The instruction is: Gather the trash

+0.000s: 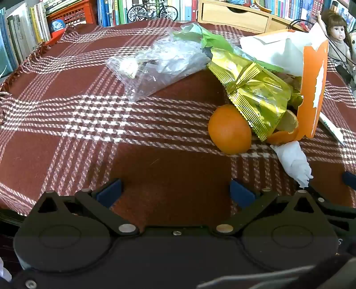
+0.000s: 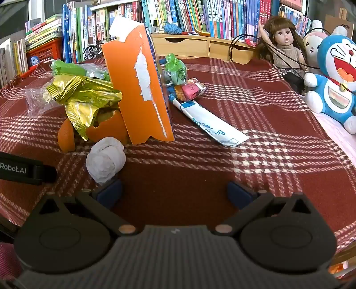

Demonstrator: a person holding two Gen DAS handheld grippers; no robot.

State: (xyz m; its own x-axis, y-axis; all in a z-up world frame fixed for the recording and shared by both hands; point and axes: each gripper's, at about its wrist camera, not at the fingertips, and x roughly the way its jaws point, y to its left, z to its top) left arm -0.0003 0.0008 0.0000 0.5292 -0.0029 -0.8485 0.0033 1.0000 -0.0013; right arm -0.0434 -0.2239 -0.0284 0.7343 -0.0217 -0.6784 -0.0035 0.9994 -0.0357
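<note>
Trash lies in a heap on the red plaid cloth (image 1: 66, 111). A torn orange carton (image 1: 313, 89) (image 2: 142, 93) stands upright, with a gold foil wrapper (image 1: 255, 89) (image 2: 86, 100), orange peel (image 1: 229, 131) (image 2: 106, 131) and a clear plastic bag (image 1: 160, 66) to its left. A crumpled white tissue (image 1: 293, 162) (image 2: 105, 160) lies nearest. My left gripper (image 1: 175, 191) is open, empty, short of the peel. My right gripper (image 2: 174, 192) is open, its left fingertip (image 2: 110, 191) just under the tissue. A white and blue paper sleeve (image 2: 211, 124) and small sweet wrappers (image 2: 189, 89) lie right of the carton.
Shelves of books (image 2: 200, 17) and a wooden drawer unit (image 2: 184, 46) (image 1: 235, 17) line the back. A doll (image 2: 284, 51) and blue plush toy (image 2: 336, 84) sit at the right. A red crate (image 1: 71, 13) and a model bicycle (image 1: 153, 11) stand at the back left.
</note>
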